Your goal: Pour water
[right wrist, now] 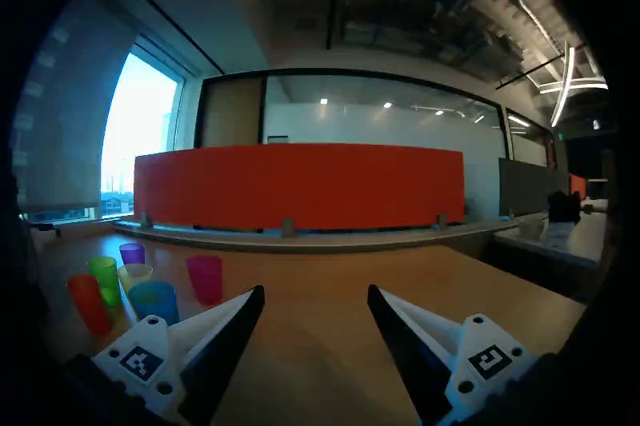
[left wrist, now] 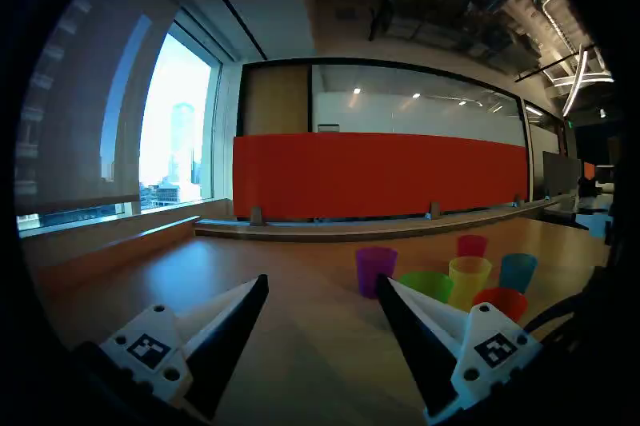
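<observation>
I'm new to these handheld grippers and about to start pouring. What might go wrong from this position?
Crowding: the green cup, yellow cup and red cup stand bunched together, so the open left gripper reaching for one may tip a neighbour.
Unknown contents: whether any cup holds water cannot be seen from here, so a knock might spill onto the wooden table.

Wooden table [left wrist: 320,362]; six coloured cups [left wrist: 470,274] clustered upright.

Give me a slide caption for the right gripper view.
Open right gripper hovers above a wooden table, six coloured cups clustered off to its left.
</observation>
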